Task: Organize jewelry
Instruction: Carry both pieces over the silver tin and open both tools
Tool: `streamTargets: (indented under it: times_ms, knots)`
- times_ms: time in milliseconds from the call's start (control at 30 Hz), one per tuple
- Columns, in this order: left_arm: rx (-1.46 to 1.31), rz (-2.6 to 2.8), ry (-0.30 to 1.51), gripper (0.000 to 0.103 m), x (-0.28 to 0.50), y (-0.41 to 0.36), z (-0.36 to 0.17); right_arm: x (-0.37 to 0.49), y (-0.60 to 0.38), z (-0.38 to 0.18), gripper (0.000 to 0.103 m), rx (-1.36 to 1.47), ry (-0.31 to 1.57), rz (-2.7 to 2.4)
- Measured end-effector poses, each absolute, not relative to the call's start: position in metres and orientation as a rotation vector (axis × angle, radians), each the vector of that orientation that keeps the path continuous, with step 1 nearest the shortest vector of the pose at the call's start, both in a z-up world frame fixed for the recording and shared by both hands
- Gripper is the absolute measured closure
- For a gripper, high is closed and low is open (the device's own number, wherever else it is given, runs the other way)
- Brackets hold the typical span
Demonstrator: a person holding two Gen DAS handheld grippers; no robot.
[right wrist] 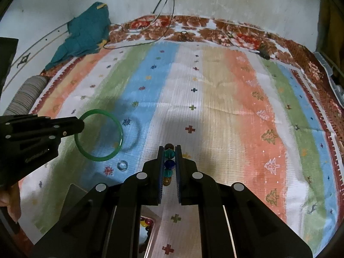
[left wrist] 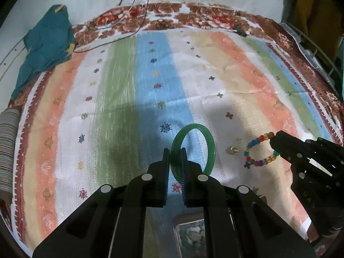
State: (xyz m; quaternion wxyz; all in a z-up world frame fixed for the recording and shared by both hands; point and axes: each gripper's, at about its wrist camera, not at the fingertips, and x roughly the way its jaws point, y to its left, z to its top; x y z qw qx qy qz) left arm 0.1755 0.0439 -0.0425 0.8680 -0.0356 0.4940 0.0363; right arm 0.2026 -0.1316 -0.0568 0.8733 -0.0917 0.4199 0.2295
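Observation:
My left gripper (left wrist: 175, 150) is shut on a green bangle (left wrist: 209, 144) and holds it upright above the striped cloth (left wrist: 120, 90). The bangle also shows in the right wrist view (right wrist: 101, 158), held by the left gripper (right wrist: 80, 124) at the left. My right gripper (right wrist: 169, 148) is shut on a multicoloured bead bracelet (right wrist: 169, 153). In the left wrist view the bracelet (left wrist: 257, 139) hangs from the right gripper (left wrist: 274, 140) at the right. A small clear ring (left wrist: 232, 150) lies on the cloth between the two; it also shows in the right wrist view (right wrist: 122, 165).
A framed tray (left wrist: 189, 234) lies under the left gripper near the front edge; a tray (right wrist: 148, 234) holding dark red beads shows under the right gripper. A teal cloth (left wrist: 47, 49) sits at the back left, cables (left wrist: 129, 21) at the back, a rolled striped fabric (left wrist: 8, 150) at the left.

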Motion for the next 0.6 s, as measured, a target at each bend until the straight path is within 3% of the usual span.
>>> streamTargets:
  times_ms: [600]
  knots:
    - [-0.049,0.105,0.954,0.094,0.145,0.038,-0.018,0.181,-0.145,-0.042,0.092,-0.151,0.833,0.465]
